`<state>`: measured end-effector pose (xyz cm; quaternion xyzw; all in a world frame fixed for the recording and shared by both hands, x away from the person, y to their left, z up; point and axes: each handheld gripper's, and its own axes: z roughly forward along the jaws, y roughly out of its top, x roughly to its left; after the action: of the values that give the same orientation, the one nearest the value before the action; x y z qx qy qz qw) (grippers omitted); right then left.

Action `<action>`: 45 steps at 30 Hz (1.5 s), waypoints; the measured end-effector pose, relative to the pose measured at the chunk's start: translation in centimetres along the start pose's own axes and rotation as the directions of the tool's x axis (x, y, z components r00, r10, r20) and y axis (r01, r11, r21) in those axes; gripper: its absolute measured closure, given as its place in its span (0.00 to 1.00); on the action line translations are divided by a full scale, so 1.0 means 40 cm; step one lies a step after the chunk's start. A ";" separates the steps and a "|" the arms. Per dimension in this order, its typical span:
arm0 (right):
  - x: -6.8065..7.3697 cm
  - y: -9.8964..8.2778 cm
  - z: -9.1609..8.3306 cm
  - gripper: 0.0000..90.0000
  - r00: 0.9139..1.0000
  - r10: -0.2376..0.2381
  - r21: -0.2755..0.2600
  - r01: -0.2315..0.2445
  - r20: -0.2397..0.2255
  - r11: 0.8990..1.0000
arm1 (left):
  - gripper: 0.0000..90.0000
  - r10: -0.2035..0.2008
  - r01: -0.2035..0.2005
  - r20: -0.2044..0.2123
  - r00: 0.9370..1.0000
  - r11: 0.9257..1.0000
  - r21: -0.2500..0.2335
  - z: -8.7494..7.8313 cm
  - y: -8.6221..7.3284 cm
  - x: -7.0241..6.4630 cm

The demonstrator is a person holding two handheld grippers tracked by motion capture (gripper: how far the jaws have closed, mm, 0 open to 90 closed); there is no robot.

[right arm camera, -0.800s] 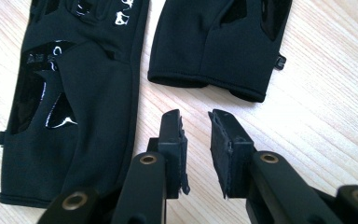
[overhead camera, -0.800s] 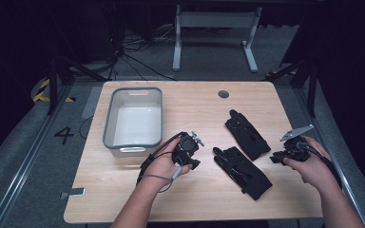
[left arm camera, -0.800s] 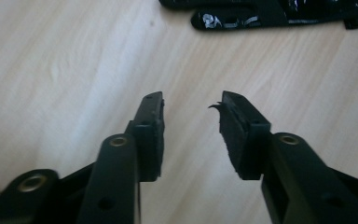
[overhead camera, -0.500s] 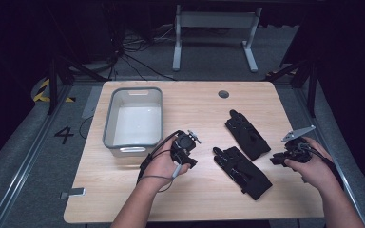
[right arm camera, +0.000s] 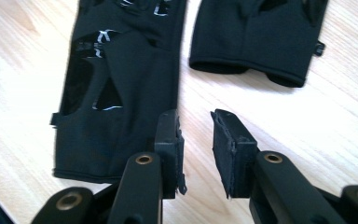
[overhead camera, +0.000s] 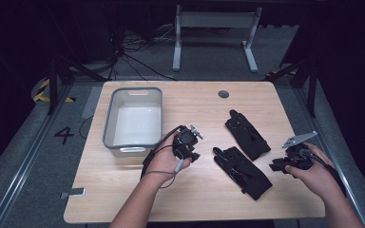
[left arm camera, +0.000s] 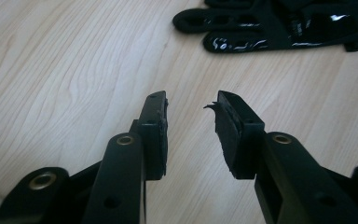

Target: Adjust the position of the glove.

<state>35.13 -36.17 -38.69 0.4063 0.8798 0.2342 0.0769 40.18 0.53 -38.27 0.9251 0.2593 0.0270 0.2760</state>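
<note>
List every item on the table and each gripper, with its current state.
near glove: flat on the table, loose
far glove: flat, apart from the near one
grey bin: upright, nothing inside
left gripper: open, holding nothing
right gripper: open, holding nothing, beside the near glove's cuff

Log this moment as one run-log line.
left gripper: open, empty, near glove | right gripper: open, empty, beside near glove's cuff | far glove: flat on table | bin: untouched
</note>
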 end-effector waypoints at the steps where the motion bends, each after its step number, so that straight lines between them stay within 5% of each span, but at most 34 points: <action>1: 0.000 0.000 0.000 0.80 1.000 0.000 0.000 0.000 0.000 1.000 | 0.73 0.000 0.000 0.000 1.000 1.000 0.000 0.000 0.000 0.000; 4: 0.014 -0.004 0.003 0.79 1.000 0.002 -0.005 -0.002 -0.018 1.000 | 0.73 -0.020 0.021 0.057 0.998 1.000 -0.018 0.009 0.013 -0.002; 16: 0.038 -0.041 0.026 0.78 0.999 0.036 0.019 -0.035 -0.039 0.999 | 0.72 -0.048 0.049 0.028 0.998 0.999 -0.019 0.075 0.075 0.012; 23: 0.042 -0.049 0.036 0.77 0.998 0.044 0.027 -0.043 -0.045 0.999 | 0.72 -0.067 0.067 0.045 0.997 0.998 -0.004 0.127 0.103 0.014; 30: 0.037 -0.048 0.039 0.76 0.998 0.046 0.028 -0.045 -0.047 0.999 | 0.73 -0.144 0.146 0.077 0.987 0.989 -0.020 0.177 0.123 0.038; 45: 0.041 -0.049 0.032 0.76 0.998 0.036 0.037 -0.034 -0.046 0.999 | 0.72 -0.178 0.177 0.043 0.983 0.984 0.031 0.242 0.146 0.046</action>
<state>33.15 -35.56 -40.66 0.4174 0.8782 0.2292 0.0449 46.35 -7.54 -43.57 0.9024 0.3345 -0.0224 0.2706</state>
